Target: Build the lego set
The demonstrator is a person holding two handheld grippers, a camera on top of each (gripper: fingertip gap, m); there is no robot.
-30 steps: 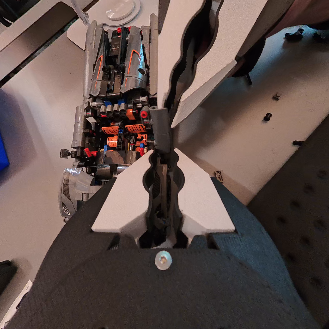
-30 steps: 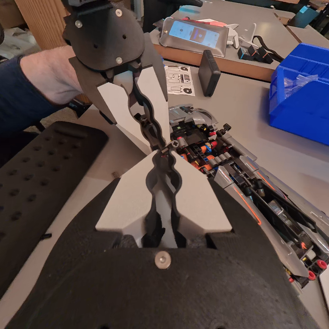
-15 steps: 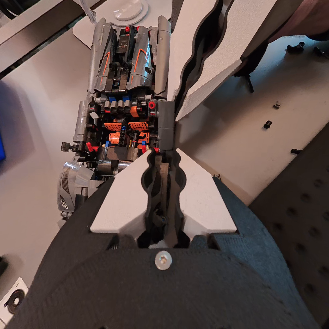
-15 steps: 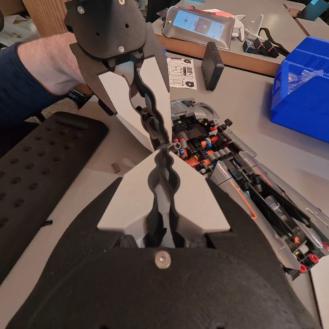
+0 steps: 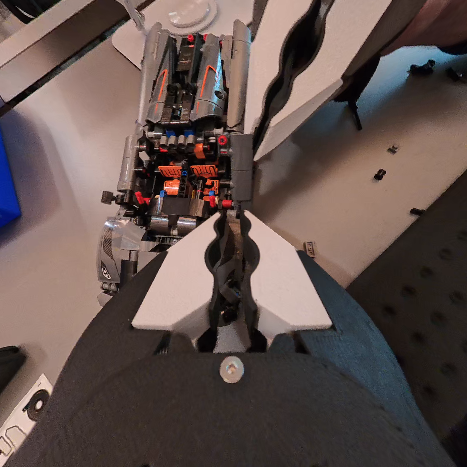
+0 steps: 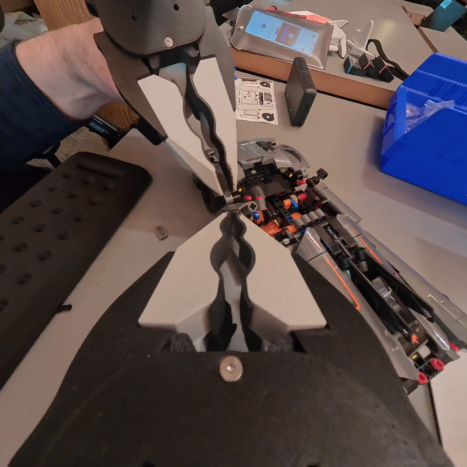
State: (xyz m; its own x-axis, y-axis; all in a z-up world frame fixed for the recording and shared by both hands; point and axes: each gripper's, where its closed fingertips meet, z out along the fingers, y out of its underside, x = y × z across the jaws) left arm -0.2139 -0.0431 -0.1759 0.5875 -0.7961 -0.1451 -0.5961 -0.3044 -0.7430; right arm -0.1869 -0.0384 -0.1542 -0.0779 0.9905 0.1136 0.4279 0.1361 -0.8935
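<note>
A grey, black and orange lego car [image 5: 187, 106] lies on the grey table [image 5: 63, 252]; it also shows in the right wrist view [image 6: 336, 252]. My left gripper [image 5: 232, 214] is shut on a small grey connector at the car's front right corner, with dark parts of the car between its fingers. My right gripper [image 6: 231, 214] is shut on the edge of a dark grey side panel [image 5: 241, 166] that lies straight along the car's right side. The right gripper [image 5: 255, 155] comes in from the upper right in the left wrist view. The left gripper [image 6: 227, 192] comes down from above in the right wrist view.
A blue bin [image 6: 429, 131] stands beyond the car. A black perforated mat [image 6: 50, 227] lies at the table edge. Small loose pieces [image 5: 310, 249] [image 5: 379, 174] lie between car and mat. A sticker sheet [image 6: 255, 101], a black box [image 6: 300, 93] and a pouched phone [image 6: 283, 32] lie behind.
The dark grey side panel, tilted away from the car a second ago, now lies straight along its side. Both grippers stayed shut and shifted slightly with the car.
</note>
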